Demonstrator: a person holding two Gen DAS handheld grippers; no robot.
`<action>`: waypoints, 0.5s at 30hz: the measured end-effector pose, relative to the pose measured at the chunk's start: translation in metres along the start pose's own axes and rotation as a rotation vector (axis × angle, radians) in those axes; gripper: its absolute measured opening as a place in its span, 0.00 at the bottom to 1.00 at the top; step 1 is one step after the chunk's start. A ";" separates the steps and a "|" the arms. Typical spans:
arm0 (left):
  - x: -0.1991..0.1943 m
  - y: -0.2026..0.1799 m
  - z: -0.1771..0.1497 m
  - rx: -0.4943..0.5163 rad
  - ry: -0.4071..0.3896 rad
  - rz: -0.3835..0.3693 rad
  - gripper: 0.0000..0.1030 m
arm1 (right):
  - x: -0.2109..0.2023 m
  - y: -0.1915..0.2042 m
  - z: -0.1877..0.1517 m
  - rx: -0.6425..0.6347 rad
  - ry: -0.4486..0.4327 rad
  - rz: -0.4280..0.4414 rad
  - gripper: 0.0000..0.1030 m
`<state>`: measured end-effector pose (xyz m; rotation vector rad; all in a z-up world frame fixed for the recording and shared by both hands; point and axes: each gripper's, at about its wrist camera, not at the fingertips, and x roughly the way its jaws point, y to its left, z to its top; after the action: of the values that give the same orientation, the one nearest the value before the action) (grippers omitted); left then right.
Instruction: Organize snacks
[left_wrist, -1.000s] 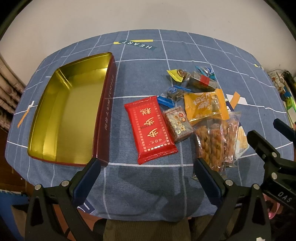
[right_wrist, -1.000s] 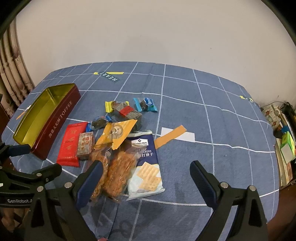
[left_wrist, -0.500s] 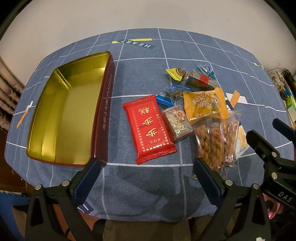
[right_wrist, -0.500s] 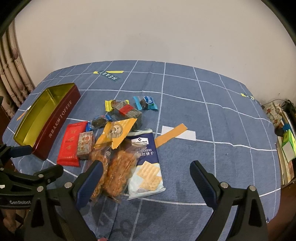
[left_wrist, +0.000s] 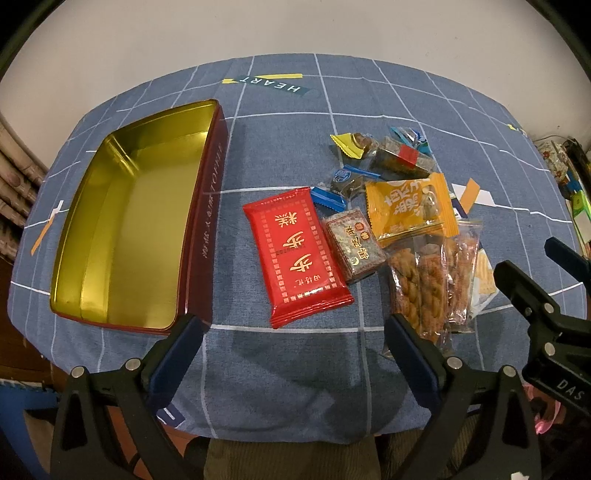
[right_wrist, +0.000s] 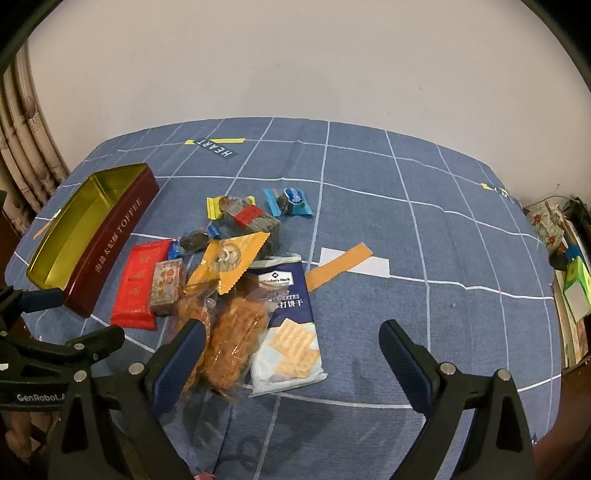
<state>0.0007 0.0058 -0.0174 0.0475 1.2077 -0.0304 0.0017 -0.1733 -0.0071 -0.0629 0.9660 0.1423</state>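
An empty gold-lined red toffee tin (left_wrist: 122, 229) (right_wrist: 92, 229) lies open at the left of the blue tablecloth. Right of it lie a red snack packet (left_wrist: 295, 254) (right_wrist: 138, 284), a small brown cake packet (left_wrist: 352, 243), an orange packet (left_wrist: 408, 203) (right_wrist: 229, 262), clear bags of fried twists (left_wrist: 424, 280) (right_wrist: 232, 332), a blue cracker packet (right_wrist: 288, 321) and several small wrapped candies (left_wrist: 380, 151) (right_wrist: 247, 214). My left gripper (left_wrist: 293, 336) is open and empty above the near table edge, in front of the red packet. My right gripper (right_wrist: 291, 341) is open and empty over the cracker packet.
The table (right_wrist: 424, 240) has a grid-patterned cloth with a "HEART" label (left_wrist: 273, 83) at the back. A white wall stands behind. Curtains hang at the left (right_wrist: 22, 147). Cluttered shelves stand at the right (right_wrist: 569, 266).
Both grippers have drifted slightly; the left view has shifted a little toward the tin. Nothing on the table has moved.
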 end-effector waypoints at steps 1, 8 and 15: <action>0.000 0.000 0.000 0.001 0.000 0.000 0.93 | 0.001 -0.001 0.000 0.001 0.002 0.000 0.94; 0.001 0.002 0.001 -0.002 -0.002 -0.003 0.93 | 0.001 -0.004 -0.001 -0.016 0.008 -0.006 0.94; 0.002 0.004 0.002 -0.010 0.001 -0.006 0.90 | 0.003 -0.017 -0.010 -0.051 0.044 -0.030 0.94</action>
<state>0.0039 0.0101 -0.0184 0.0354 1.2091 -0.0295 -0.0016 -0.1912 -0.0154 -0.1271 1.0051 0.1386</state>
